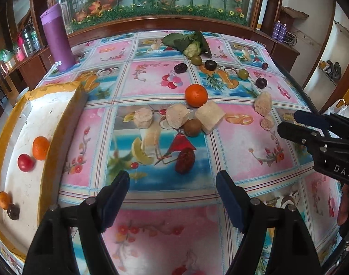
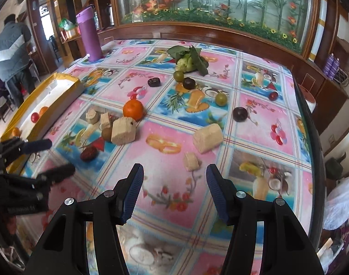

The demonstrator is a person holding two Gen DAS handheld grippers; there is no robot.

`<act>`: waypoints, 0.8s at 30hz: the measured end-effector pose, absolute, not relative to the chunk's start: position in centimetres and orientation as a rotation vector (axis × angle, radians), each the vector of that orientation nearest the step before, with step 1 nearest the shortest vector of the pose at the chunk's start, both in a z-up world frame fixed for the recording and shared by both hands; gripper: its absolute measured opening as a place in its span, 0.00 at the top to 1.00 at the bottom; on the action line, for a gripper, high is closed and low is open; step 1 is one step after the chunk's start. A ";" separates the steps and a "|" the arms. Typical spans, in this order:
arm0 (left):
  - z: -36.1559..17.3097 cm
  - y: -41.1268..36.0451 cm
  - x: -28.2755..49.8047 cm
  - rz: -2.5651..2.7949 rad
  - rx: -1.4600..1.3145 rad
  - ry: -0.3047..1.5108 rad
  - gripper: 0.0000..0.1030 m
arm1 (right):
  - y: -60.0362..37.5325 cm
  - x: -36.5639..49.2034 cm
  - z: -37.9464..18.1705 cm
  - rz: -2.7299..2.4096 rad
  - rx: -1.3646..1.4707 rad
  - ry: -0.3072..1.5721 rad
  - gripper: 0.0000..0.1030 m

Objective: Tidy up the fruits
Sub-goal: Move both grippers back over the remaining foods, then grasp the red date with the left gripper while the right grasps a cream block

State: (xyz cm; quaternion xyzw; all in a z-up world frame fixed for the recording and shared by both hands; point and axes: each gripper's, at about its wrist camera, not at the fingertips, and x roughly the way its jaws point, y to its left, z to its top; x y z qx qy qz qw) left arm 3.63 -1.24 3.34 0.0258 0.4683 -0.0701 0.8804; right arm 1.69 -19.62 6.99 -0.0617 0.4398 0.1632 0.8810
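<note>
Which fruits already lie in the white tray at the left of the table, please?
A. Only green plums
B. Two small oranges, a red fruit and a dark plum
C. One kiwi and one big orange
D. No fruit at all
B: the left wrist view shows, inside the tray, a small orange beside a red fruit, and nearer the camera another small orange by a dark plum.

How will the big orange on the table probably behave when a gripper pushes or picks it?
The orange looks round and sits free on the flat tablecloth, so a push would probably roll it. Its skin looks firm and dull, so the ribbed pads should likely hold it. It seems wide; the jaws may need opening more.
</note>
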 end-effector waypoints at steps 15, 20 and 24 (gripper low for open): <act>1.6 -2.1 6.3 -0.170 0.030 1.009 0.30 | -21.5 7.5 4.2 0.307 -0.158 0.953 0.45; 1.2 -1.6 6.3 -0.204 -0.010 1.004 0.40 | -21.2 9.0 3.2 0.305 -0.181 0.956 0.45; 1.2 -1.6 6.4 -0.205 -0.001 0.988 0.61 | -21.4 9.4 2.7 0.340 -0.182 0.960 0.62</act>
